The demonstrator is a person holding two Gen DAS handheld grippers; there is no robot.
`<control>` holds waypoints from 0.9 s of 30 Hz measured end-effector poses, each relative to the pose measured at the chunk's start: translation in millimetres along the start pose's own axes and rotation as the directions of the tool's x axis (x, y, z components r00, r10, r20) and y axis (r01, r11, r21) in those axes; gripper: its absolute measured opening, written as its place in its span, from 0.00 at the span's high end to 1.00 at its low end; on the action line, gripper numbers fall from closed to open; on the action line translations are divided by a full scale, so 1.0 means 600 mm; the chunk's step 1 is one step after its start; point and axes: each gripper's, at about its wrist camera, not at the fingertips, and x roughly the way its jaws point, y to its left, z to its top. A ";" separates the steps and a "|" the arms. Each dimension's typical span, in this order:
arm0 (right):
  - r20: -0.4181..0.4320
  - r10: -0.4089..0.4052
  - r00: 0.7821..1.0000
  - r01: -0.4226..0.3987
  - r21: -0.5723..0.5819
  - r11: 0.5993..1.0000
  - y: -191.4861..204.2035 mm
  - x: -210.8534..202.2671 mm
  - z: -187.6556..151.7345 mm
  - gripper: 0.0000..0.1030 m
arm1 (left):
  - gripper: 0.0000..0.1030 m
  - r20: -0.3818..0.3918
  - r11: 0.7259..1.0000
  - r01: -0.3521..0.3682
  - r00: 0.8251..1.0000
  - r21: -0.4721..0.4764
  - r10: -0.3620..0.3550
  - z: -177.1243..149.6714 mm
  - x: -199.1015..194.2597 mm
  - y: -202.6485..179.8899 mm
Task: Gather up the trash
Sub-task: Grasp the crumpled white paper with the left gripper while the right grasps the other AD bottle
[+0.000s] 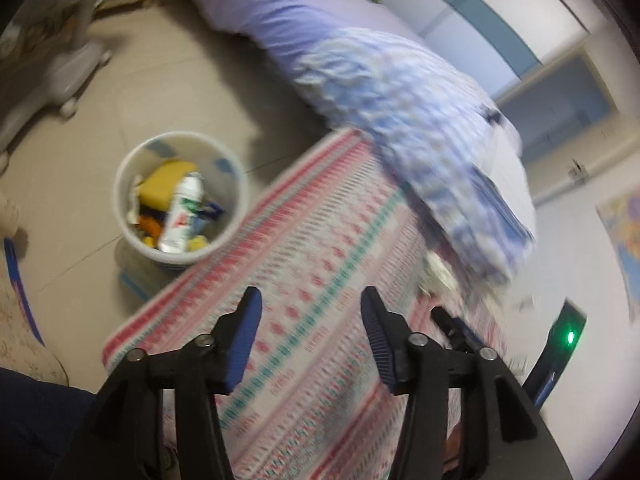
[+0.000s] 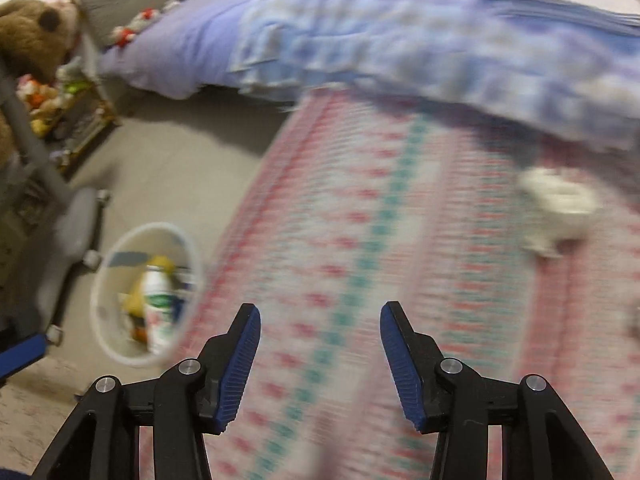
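A white round trash bin stands on the floor beside the bed and holds a white bottle, a yellow sponge and other scraps; it also shows in the right wrist view. A crumpled white piece of trash lies on the patterned pink bedsheet, ahead and to the right of my right gripper. It shows small at the quilt's edge in the left wrist view. My left gripper hovers over the sheet. Both grippers are open and empty.
A blue checked quilt is bunched on the bed beyond the sheet. A grey chair base on casters stands on the tiled floor next to the bin. A teddy bear and a toy shelf are at the far left.
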 end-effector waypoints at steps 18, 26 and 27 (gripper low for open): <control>0.081 -0.191 0.978 0.181 0.122 0.976 -0.335 -0.186 -0.023 0.37 | 0.37 -0.150 0.887 0.055 0.989 0.458 0.016 -0.100 0.220 -0.357; -0.037 -0.300 0.953 0.302 0.112 0.947 -0.419 -0.155 -0.051 0.37 | 0.37 -0.167 0.845 -0.020 0.978 0.534 0.129 -0.065 0.432 -0.440; -0.043 -0.307 0.951 0.310 0.100 0.946 -0.424 -0.154 -0.054 0.37 | 0.37 -0.166 0.846 -0.025 0.977 0.532 0.133 -0.062 0.445 -0.441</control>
